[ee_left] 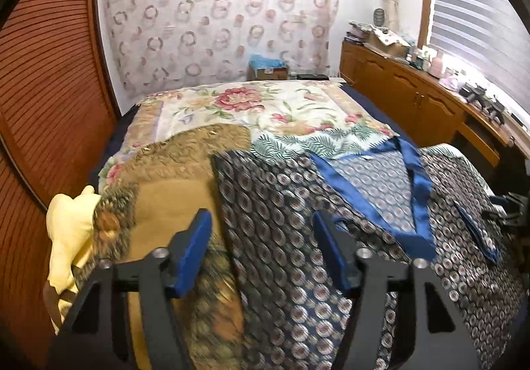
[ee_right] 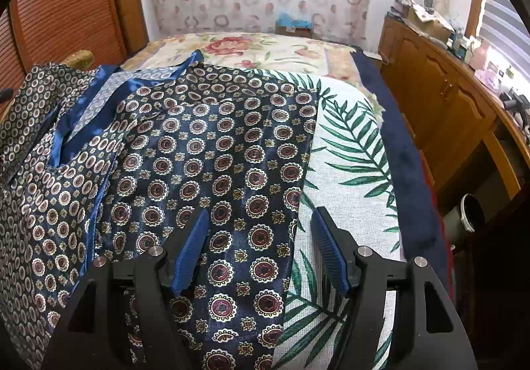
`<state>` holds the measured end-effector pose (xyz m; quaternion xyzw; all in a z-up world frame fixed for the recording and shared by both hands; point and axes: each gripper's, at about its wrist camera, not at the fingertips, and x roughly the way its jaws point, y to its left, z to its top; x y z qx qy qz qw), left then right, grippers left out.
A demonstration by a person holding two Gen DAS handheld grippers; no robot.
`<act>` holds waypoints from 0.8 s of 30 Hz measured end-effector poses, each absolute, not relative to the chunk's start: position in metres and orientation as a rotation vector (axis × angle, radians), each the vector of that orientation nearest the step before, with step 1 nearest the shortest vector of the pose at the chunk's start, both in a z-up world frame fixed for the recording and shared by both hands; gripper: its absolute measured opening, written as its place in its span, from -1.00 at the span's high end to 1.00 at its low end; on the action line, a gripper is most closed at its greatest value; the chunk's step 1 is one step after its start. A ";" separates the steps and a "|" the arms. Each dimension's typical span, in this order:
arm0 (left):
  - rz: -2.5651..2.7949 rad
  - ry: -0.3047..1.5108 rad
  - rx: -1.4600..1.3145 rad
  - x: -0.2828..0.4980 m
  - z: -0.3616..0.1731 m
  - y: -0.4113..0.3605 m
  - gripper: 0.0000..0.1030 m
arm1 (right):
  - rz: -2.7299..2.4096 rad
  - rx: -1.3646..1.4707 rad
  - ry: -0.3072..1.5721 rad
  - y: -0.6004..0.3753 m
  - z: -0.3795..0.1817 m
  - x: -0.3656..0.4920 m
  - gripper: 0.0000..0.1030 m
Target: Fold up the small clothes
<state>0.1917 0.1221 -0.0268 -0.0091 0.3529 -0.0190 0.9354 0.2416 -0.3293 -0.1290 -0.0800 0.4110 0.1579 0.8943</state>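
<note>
1. Shirt [ee_left: 298,231]: a navy satin top with medallion print and blue collar trim [ee_left: 420,178] is being displayed flat, spread open on the bed, collar toward the far end.
2. Left gripper [ee_left: 261,234]: is being held above the shirt's left edge with its blue pads [ee_left: 193,250] spread wide; nothing is being pinched between them.
3. Right gripper [ee_right: 261,234]: is being held above the shirt's right edge [ee_right: 265,204], pads [ee_right: 192,247] spread apart and nothing gripped; the right pad is hanging over the leaf cloth.
4. Leaf cloth [ee_right: 347,171]: a white fabric with green fronds is lying under the shirt, showing to its right.
5. Brown cloth [ee_left: 172,197]: is lying beside the shirt on the left, partly under its edge.
6. Yellow cloth [ee_left: 69,231]: is bunched at the bed's left edge, next to the brown cloth.
7. Bedspread [ee_left: 265,105]: floral, is covering the far half of the bed.
8. Cabinet [ee_right: 440,95]: wooden, is standing along the right wall, cluttered on top.
</note>
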 end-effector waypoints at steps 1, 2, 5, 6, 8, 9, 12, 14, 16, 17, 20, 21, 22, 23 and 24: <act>-0.034 0.725 -0.023 0.195 -0.028 0.125 -0.11 | 0.326 -0.166 0.852 -0.330 -0.129 0.242 -0.30; -0.030 0.730 -0.028 0.201 -0.029 0.129 -0.07 | 0.325 -0.166 0.852 -0.329 -0.129 0.242 -0.31; -0.004 0.753 -0.036 0.214 -0.035 0.133 0.11 | 0.326 -0.166 0.852 -0.329 -0.129 0.242 -0.32; 0.001 0.761 -0.038 0.219 -0.037 0.135 0.17 | 0.325 -0.165 0.852 -0.330 -0.129 0.242 -0.33; 0.015 0.777 -0.036 0.227 -0.040 0.136 0.32 | 0.324 -0.164 0.852 -0.330 -0.130 0.242 -0.33; 0.019 0.784 -0.033 0.231 -0.041 0.136 0.38 | 0.325 -0.164 0.852 -0.330 -0.129 0.242 -0.33; 0.036 0.795 -0.016 0.239 -0.043 0.135 0.39 | 0.325 -0.164 0.852 -0.330 -0.129 0.242 -0.33; 0.041 0.803 -0.013 0.243 -0.044 0.135 0.39 | 0.325 -0.165 0.852 -0.330 -0.129 0.242 -0.33; 0.037 0.811 -0.007 0.246 -0.046 0.136 0.62 | 0.325 -0.165 0.852 -0.330 -0.130 0.242 -0.33; 0.036 0.814 -0.001 0.246 -0.047 0.136 0.82 | 0.325 -0.165 0.852 -0.330 -0.129 0.242 -0.33; 0.037 0.777 0.003 0.238 -0.040 0.135 0.99 | 0.325 -0.165 0.852 -0.330 -0.130 0.242 -0.33; 0.045 0.754 0.007 0.232 -0.035 0.133 1.00 | 0.325 -0.164 0.852 -0.330 -0.130 0.242 -0.34; 0.037 0.730 0.006 0.225 -0.028 0.130 1.00 | 0.325 -0.165 0.852 -0.330 -0.130 0.242 -0.34; 0.023 0.702 0.003 0.217 -0.021 0.127 1.00 | 0.325 -0.164 0.852 -0.330 -0.129 0.242 -0.34; 0.015 0.678 0.006 0.210 -0.014 0.123 1.00 | 0.325 -0.164 0.852 -0.330 -0.130 0.242 -0.34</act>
